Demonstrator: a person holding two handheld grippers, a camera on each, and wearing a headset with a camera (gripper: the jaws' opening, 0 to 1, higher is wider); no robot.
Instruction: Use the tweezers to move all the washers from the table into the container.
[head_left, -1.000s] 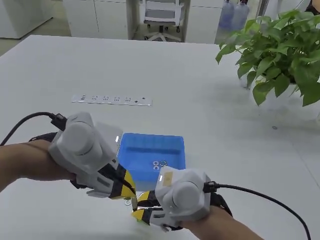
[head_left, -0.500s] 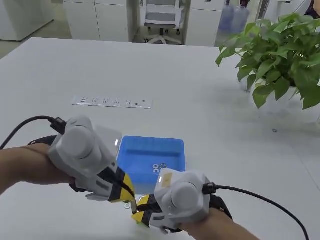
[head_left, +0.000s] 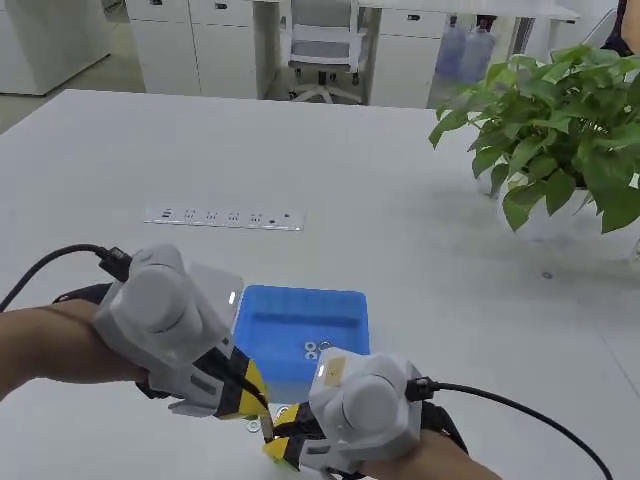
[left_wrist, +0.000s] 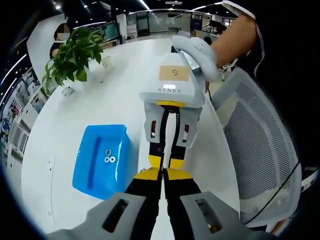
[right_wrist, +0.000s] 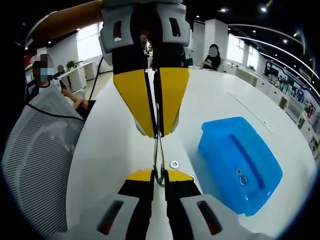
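Two washers at least already in blue container, lower centre of head view; loose washer on bench beside it. Left claw and right claw both clamped on tweezers. Partly done, by estimate.

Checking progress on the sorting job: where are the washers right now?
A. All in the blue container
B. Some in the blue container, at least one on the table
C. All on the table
B: washers lie inside the blue container, while a loose washer lies on the table beside it.
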